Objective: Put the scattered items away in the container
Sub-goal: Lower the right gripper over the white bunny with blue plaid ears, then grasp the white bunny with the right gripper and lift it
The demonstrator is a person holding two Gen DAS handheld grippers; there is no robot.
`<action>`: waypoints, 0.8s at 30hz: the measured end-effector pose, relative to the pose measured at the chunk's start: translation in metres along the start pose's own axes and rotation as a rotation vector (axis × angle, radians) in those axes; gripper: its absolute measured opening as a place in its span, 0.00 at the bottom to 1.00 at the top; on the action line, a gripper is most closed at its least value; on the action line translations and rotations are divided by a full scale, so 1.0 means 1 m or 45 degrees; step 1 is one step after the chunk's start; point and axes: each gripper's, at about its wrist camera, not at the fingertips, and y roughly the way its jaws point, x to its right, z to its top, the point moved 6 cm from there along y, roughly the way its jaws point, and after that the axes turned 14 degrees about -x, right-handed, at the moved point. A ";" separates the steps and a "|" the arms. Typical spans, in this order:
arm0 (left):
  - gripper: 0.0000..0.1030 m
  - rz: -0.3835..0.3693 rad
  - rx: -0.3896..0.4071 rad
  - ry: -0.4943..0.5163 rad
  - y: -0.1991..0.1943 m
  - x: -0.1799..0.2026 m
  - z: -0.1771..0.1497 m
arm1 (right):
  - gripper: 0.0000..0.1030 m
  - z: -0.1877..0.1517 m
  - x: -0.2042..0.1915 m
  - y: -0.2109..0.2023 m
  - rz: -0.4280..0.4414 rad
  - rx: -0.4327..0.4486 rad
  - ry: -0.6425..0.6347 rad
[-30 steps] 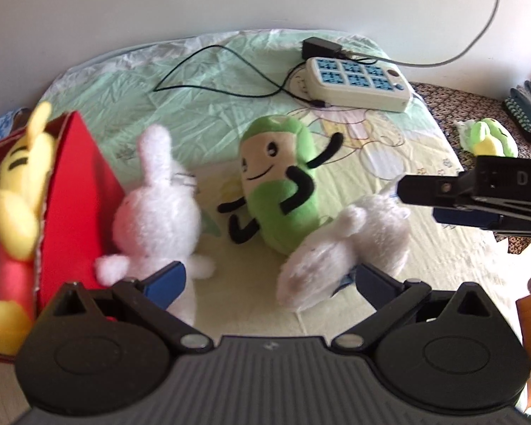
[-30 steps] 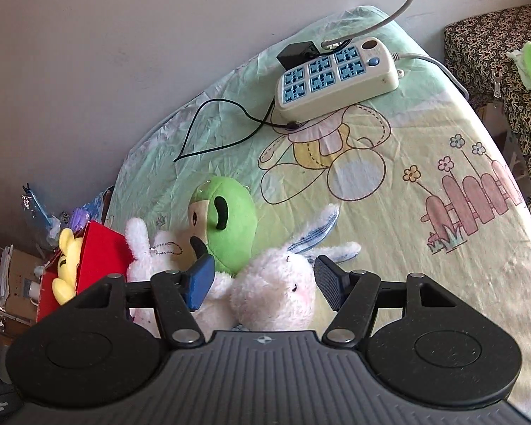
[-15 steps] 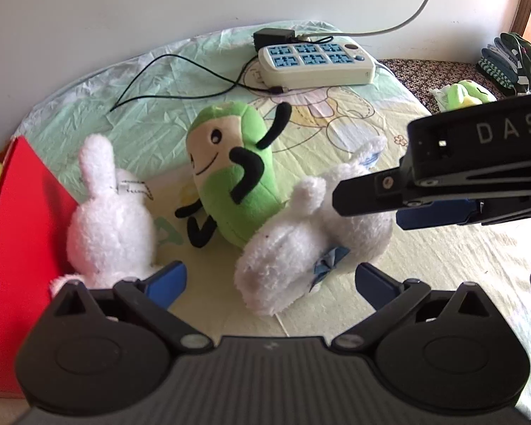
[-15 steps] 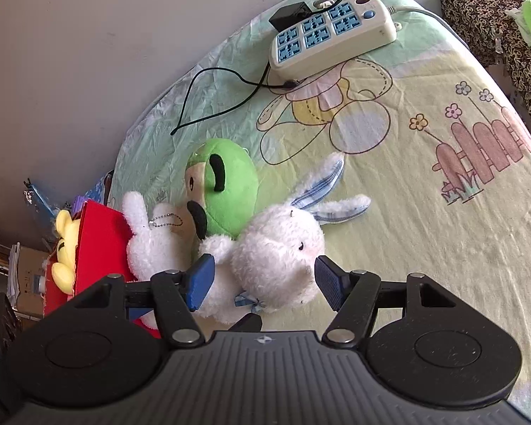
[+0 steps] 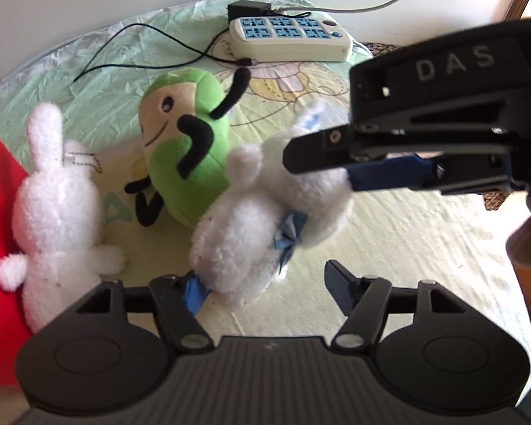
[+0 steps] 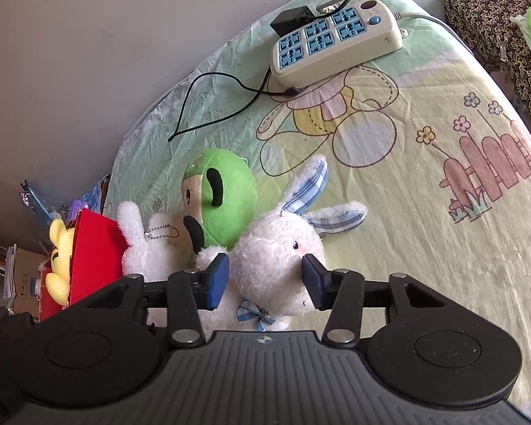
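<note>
At the far left stands the red container (image 6: 95, 244) with a yellow plush (image 6: 61, 248) in it. Just beside its wall lies a plain white rabbit (image 5: 56, 209), and next to that the green plush (image 5: 186, 148), both on the printed bed sheet (image 6: 424, 212). The blue-eared white rabbit (image 6: 276, 265) lies against the green plush. A second ago the right tool (image 6: 265, 278) stood wide around this rabbit's head; now its blue pads have closed in and press both sides of the head. The left tool (image 5: 265, 288) has drawn nearer, its jaws still spread wide, one pad touching the rabbit's rear, gripping nothing. Farther back rests a power strip (image 6: 336, 40).
</note>
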 end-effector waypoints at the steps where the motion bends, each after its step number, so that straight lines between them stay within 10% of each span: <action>1: 0.68 -0.034 -0.004 -0.001 -0.002 0.003 -0.001 | 0.45 0.003 -0.001 -0.002 0.003 -0.001 -0.003; 11: 0.65 -0.118 -0.039 -0.002 -0.007 -0.004 -0.025 | 0.51 0.013 -0.030 0.011 0.052 -0.055 -0.165; 18: 0.73 -0.035 0.172 0.056 -0.058 -0.017 -0.016 | 0.52 0.017 -0.026 -0.001 0.201 -0.015 -0.149; 24: 0.54 -0.003 0.122 0.104 -0.033 -0.003 0.016 | 0.51 0.023 0.004 -0.018 0.202 0.098 -0.043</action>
